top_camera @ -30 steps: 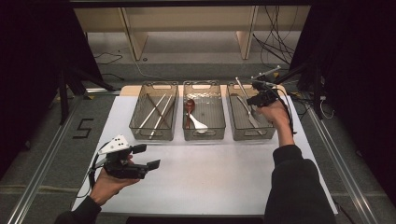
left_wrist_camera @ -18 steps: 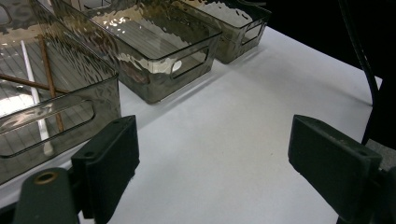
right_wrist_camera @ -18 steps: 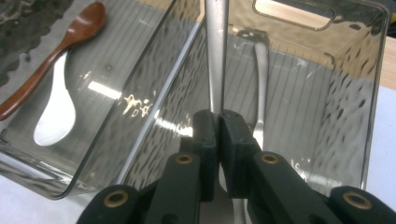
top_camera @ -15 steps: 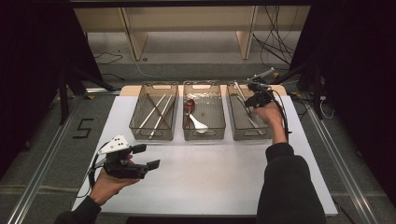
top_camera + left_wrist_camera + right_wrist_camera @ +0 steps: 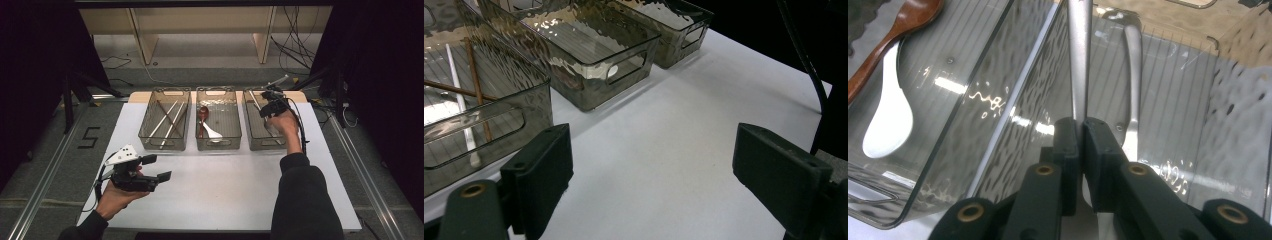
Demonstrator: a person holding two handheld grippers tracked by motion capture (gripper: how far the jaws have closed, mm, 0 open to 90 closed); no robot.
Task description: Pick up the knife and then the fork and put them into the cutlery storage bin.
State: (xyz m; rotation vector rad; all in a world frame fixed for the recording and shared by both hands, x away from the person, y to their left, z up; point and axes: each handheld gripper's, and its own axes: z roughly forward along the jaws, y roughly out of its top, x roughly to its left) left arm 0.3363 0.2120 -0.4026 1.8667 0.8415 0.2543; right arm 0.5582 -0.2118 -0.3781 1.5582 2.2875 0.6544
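The right gripper (image 5: 266,109) hangs over the right bin (image 5: 251,125) at the far side of the white table (image 5: 225,190), its jaws pinched tight on a metal utensil handle (image 5: 1079,60). In the right gripper view the handle runs straight up from betw. the two black pads, which press it from both sides w/ almost no gap. The utensil's working end is hidden, so it can't be told if it's a fork, knife or spoon. A 2nd metal utensil (image 5: 1133,100) lies on the ribbed floor of that same bin, just beside the held one.

The middle bin (image 5: 218,120) holds a brown wooden spoon (image 5: 202,114) and a white spoon (image 5: 211,132), the two touching or crossing. The left bin (image 5: 165,120) holds chopsticks (image 5: 167,122), some light, some dark, crossing each other.

The left gripper (image 5: 161,168) is held near the table's front left, well apart from the bins, jaws spread wide w/ nothing betw. them. In the left gripper view its pads frame bare table, w/ the three bins farther off.
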